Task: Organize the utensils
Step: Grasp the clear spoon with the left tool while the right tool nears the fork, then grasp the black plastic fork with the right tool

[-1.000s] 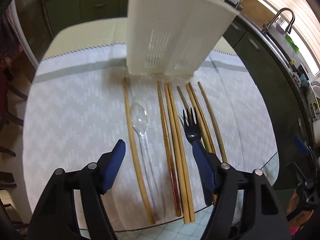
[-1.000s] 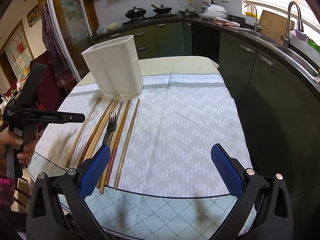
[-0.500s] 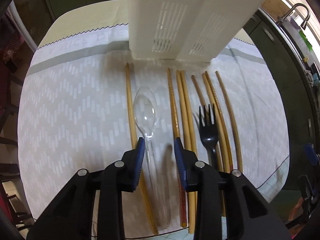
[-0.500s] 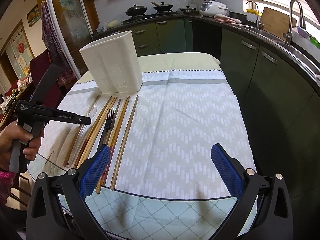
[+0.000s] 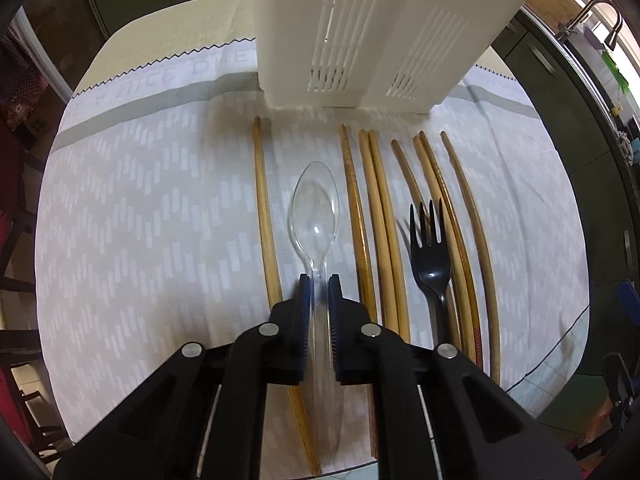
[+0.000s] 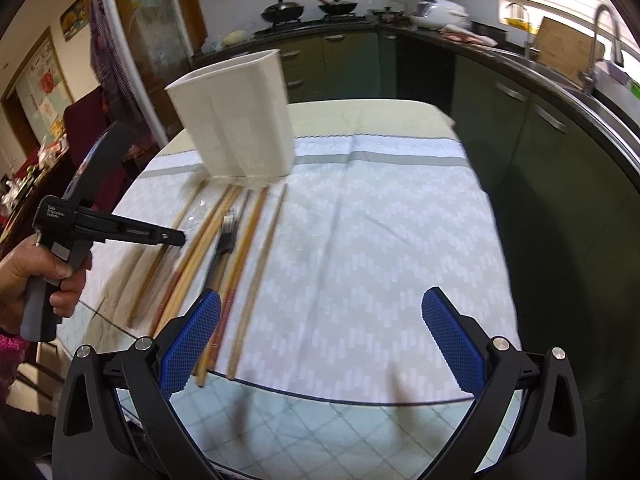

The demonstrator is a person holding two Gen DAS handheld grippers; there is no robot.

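Observation:
A clear plastic spoon (image 5: 315, 208) lies on the white patterned cloth (image 5: 140, 208), bowl pointing toward the white slotted utensil holder (image 5: 360, 28). My left gripper (image 5: 319, 282) is shut on the spoon's handle, low over the cloth. Several wooden chopsticks (image 5: 376, 216) lie on both sides of the spoon, and a black plastic fork (image 5: 430, 248) lies among those on the right. My right gripper (image 6: 320, 332) is open and empty over the table's near edge, right of the chopsticks (image 6: 256, 248). The holder (image 6: 236, 120) and left gripper (image 6: 176, 237) show in the right wrist view.
The cloth (image 6: 380, 240) covers a table with a checked cover (image 6: 320, 432) at its near edge. Dark green kitchen cabinets (image 6: 540, 152) and a sink counter run along the right. A chair with red fabric (image 6: 88, 120) stands at the table's left.
My left gripper moved forward and down over the spoon and closed from wide open onto its handle. The right gripper stayed open and shifted slightly closer to the table.

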